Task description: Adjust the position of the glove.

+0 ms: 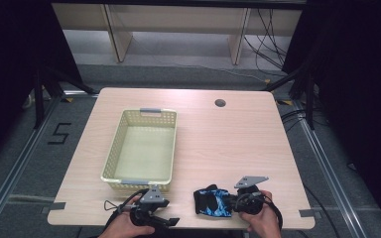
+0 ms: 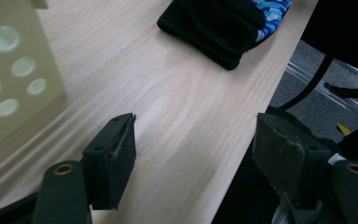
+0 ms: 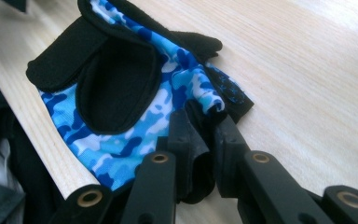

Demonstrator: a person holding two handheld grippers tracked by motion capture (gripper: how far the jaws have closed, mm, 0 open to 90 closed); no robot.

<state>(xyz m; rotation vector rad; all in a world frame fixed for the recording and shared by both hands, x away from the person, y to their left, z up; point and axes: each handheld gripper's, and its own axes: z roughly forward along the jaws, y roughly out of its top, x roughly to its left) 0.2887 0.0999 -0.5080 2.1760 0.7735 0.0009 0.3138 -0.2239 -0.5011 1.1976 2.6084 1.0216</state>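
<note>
- Pinching the blue camo glove (image 3: pixel 135 107) at the table's (image 1: pixel 218 144) six-o'clock edge, our right gripper (image 3: pixel 205 154) has clamped its hem.
- Our left gripper (image 2: pixel 191 154) gapes wide — holding nothing.
- Basket (image 1: pixel 113 153) at ten o'clock awaits — the transfer remains.

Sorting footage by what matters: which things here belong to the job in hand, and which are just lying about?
In the job:
- blue camouflage glove, pinched by the right gripper
- left gripper, open beside it

Lying about:
- perforated basket, empty
- table

Empty yellow basket (image 1: pixel 140 148) on table (image 1: pixel 228 144), w/ grommet hole (image 1: pixel 220 103).
</note>
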